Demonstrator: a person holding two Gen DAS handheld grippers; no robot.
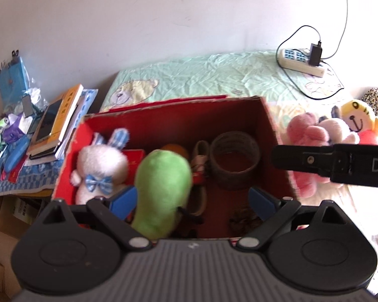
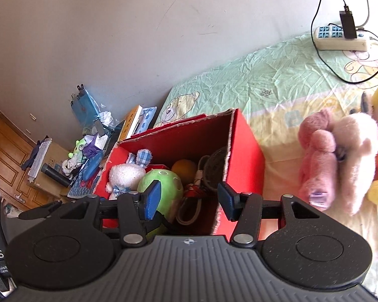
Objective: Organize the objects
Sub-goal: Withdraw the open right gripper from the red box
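Your red box sits on the bedsheet | pink plush and cream plush lie just right of it | green plush inside beside white rabbit | your left gripper released, fingers spread around green plush | your right gripper released, holding nothing.

Left wrist cam sits close above red box, looking down and forward into it. Right wrist cam sits right of it, angled leftward. Both share box, bed, wall.
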